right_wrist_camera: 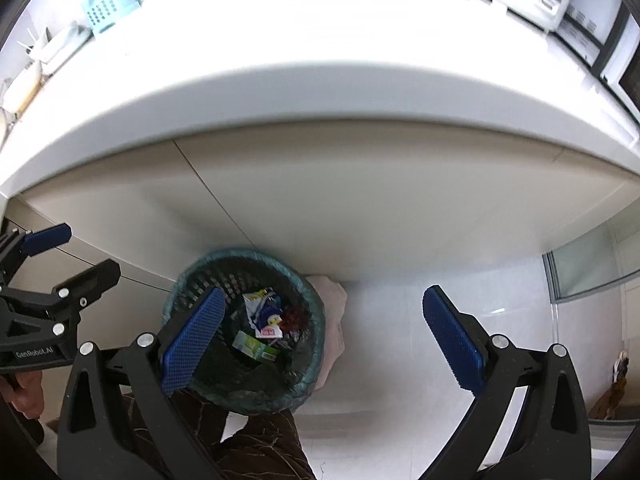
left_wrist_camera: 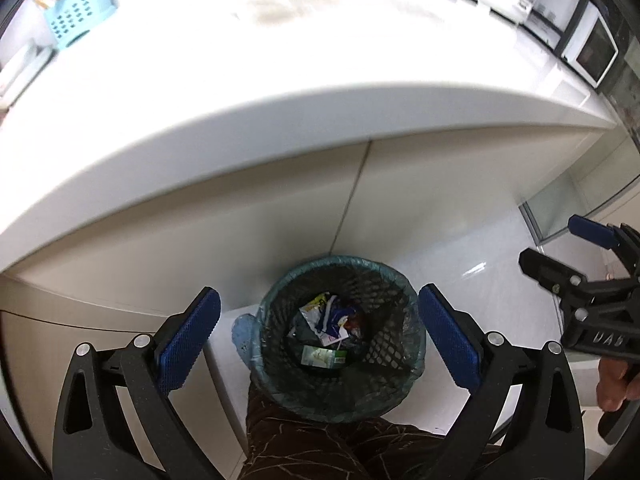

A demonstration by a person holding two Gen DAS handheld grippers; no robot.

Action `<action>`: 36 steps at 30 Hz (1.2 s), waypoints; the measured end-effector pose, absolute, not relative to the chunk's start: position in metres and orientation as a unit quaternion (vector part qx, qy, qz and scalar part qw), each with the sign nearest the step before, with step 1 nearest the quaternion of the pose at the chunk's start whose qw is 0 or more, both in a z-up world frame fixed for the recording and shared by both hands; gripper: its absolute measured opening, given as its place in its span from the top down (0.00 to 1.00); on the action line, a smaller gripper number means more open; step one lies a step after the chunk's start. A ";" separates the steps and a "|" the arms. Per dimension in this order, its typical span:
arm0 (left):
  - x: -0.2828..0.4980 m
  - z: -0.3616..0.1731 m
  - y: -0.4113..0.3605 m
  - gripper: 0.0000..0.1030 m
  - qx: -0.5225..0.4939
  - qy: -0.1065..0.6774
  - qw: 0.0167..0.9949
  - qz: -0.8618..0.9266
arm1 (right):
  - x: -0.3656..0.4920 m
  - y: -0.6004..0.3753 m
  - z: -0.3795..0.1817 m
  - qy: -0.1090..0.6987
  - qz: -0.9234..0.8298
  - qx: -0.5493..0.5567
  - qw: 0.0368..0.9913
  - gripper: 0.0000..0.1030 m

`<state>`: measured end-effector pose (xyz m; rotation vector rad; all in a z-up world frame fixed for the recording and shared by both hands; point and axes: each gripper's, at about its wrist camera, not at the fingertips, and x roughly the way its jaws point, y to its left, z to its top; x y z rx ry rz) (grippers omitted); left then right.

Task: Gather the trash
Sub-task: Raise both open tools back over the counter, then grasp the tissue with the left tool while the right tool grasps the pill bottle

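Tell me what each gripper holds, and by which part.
Nothing. The left gripper and right gripper both stand open and empty above the trash bin.

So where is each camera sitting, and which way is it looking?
Left wrist view: sits on the left hand-held gripper, looking steeply down at the bin under the counter; its open blue pads, a trouser leg and the right hand-held gripper show.
Right wrist view: sits on the right hand-held gripper, looking down at floor beside the bin; its open pads, the leg and the left hand-held gripper show.
Both share the bin, its wrappers, the counter and the blue basket.
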<state>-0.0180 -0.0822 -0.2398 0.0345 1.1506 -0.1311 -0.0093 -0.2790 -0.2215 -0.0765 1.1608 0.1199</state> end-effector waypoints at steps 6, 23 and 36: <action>-0.015 -0.200 -0.062 0.06 -0.014 0.533 0.845 -0.042 | 0.003 -0.271 -0.176 0.525 0.070 -0.037 0.848 0.08; 0.034 -0.094 -0.003 0.06 -0.057 0.482 0.874 0.001 | 0.067 -0.237 -0.073 0.446 0.093 -0.038 0.890 0.08; 0.099 -0.054 0.012 0.06 -0.045 0.462 0.886 -0.001 | 0.138 -0.215 -0.026 0.410 0.094 -0.032 0.907 0.08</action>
